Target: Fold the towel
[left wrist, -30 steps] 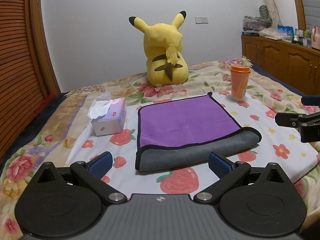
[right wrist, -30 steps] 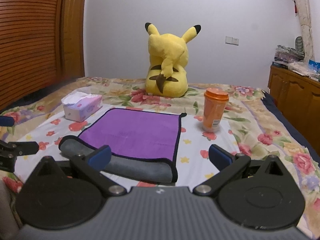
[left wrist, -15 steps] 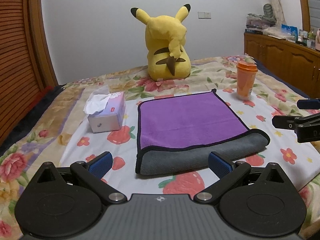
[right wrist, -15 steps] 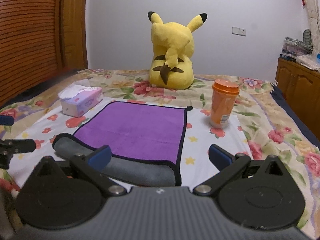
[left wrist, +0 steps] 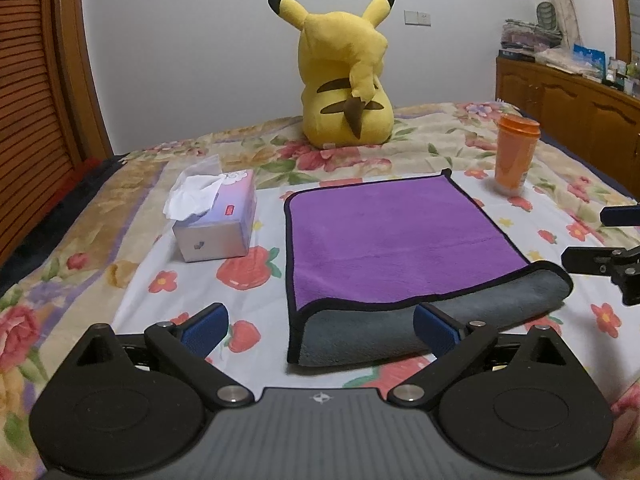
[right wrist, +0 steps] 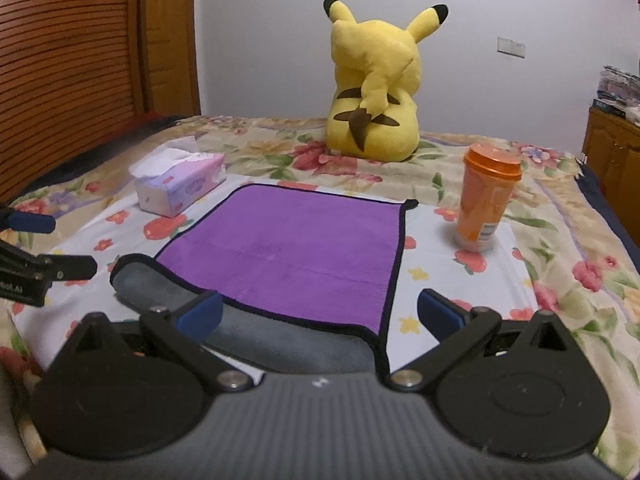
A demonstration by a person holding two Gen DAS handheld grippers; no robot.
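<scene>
Squarely ahead, purple towel (left wrist: pixel 394 236), black-edged, its near, seemingly grey-backed edge rolled over; left gripper (left wrist: pixel 320 322) and right gripper (right wrist: pixel 318 312) spread, empty.

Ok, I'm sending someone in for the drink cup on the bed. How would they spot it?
Start at the big yellow plush at the far end of the bed. Nearer and to its right, just off the purple towel's far right corner, stands the cup: the only upright orange thing, with a lid.
</scene>
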